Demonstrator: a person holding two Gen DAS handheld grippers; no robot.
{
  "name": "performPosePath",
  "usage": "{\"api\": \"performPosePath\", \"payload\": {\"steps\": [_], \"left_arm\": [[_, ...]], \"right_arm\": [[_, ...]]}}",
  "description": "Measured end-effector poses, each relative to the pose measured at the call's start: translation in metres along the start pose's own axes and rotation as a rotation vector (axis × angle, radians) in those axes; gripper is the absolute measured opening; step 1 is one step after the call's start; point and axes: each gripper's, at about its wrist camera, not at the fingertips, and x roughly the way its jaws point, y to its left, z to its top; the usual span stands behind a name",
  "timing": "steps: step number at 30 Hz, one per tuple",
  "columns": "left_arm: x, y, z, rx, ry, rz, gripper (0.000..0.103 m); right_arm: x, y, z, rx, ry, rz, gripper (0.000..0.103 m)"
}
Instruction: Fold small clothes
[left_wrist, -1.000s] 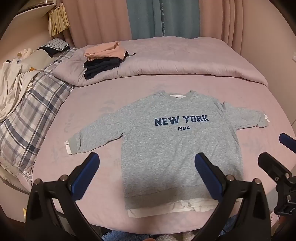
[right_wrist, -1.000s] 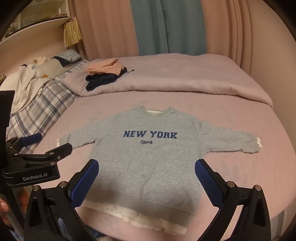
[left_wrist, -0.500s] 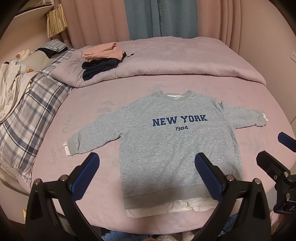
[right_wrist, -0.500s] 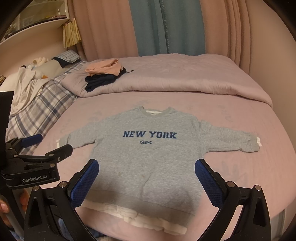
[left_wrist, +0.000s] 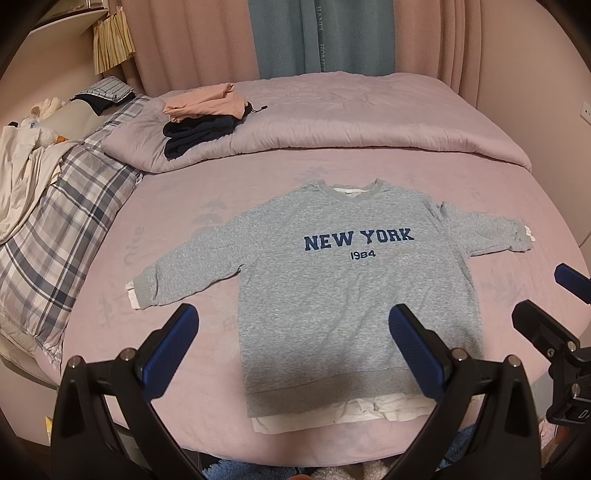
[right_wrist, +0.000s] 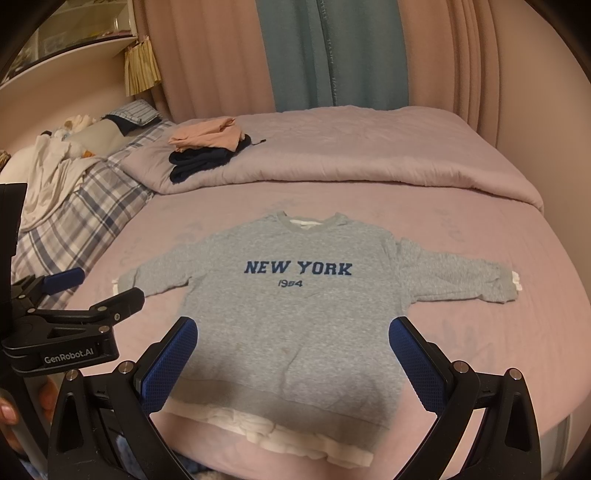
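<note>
A grey sweatshirt (left_wrist: 343, 280) with "NEW YORK 1984" in blue lies flat, face up, sleeves spread, on the pink bed; it also shows in the right wrist view (right_wrist: 295, 314). A white inner layer shows at its hem and cuffs. My left gripper (left_wrist: 293, 325) is open and empty, held above the hem near the bed's front edge. My right gripper (right_wrist: 293, 336) is open and empty, also above the hem. Each gripper shows in the other's view: the right one (left_wrist: 546, 306) at the right edge, the left one (right_wrist: 92, 291) at the left edge.
A folded pile of peach and navy clothes (left_wrist: 203, 118) sits on the rolled pink duvet (left_wrist: 351, 122) at the back. A plaid pillow (left_wrist: 59, 221) and white bedding (left_wrist: 22, 177) lie on the left. Curtains hang behind the bed.
Both grippers have drifted very slightly; the sweatshirt has not moved and both stay open.
</note>
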Motion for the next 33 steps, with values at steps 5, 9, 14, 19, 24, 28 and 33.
{"api": "performPosePath", "payload": {"steps": [5, 9, 14, 19, 24, 28, 33], "left_arm": [[0.0016, -0.0004, -0.0006, -0.001, 0.003, -0.001, 0.103], [0.0019, 0.0006, -0.0012, -0.002, 0.003, -0.001, 0.103], [0.0021, 0.0013, -0.0021, -0.004, 0.004, -0.005, 0.103], [0.0016, 0.0019, -0.0023, -0.002, 0.005, -0.007, 0.103], [0.0017, 0.0018, -0.0028, -0.001, 0.005, -0.006, 0.103], [0.0021, 0.0004, -0.0023, -0.001, 0.006, -0.007, 0.103], [0.0019, -0.0011, -0.0023, 0.002, 0.006, -0.007, 0.103]], "right_arm": [[-0.0001, 0.0000, 0.0000, 0.000, 0.000, 0.000, 0.103], [0.0000, -0.0001, 0.0001, 0.001, 0.000, 0.000, 0.103], [0.0001, -0.0001, 0.0002, 0.001, 0.000, 0.000, 0.103], [-0.0004, -0.0003, 0.0002, 0.000, -0.001, 0.000, 0.103], [-0.0008, -0.0007, 0.0000, 0.001, 0.000, 0.001, 0.103], [-0.0011, -0.0009, 0.0000, 0.001, 0.000, 0.001, 0.103], [-0.0012, -0.0010, 0.0000, 0.002, 0.000, 0.001, 0.103]]}}
